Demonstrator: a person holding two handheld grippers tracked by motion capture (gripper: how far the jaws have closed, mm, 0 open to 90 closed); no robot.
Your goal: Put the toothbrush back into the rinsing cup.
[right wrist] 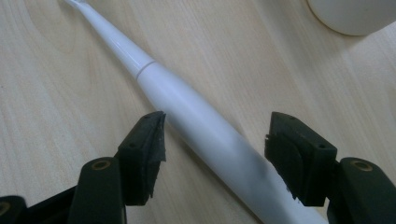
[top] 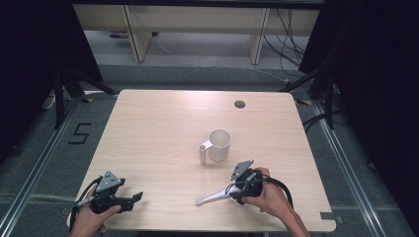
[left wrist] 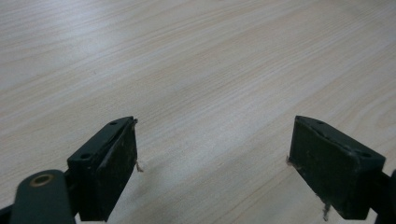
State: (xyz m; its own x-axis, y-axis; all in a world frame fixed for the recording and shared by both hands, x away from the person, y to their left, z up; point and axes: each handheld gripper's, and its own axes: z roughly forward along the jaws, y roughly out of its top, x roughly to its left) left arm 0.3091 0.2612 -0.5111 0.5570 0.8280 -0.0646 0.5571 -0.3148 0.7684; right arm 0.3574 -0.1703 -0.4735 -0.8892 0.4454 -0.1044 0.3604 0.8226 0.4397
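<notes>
A white electric toothbrush lies flat on the wooden table near its front edge, head pointing left. My right gripper hangs over the thick handle end, open; in the right gripper view the toothbrush handle runs diagonally between the two black jaws, and the left pad sits close beside it. A white mug with a tubular handle stands upright just beyond; its base shows at the top right of that view. My left gripper rests open at the front left over bare wood.
The table has a small dark grommet hole near its far edge. Black stands and cables flank the table on the floor, and wooden furniture legs stand beyond it.
</notes>
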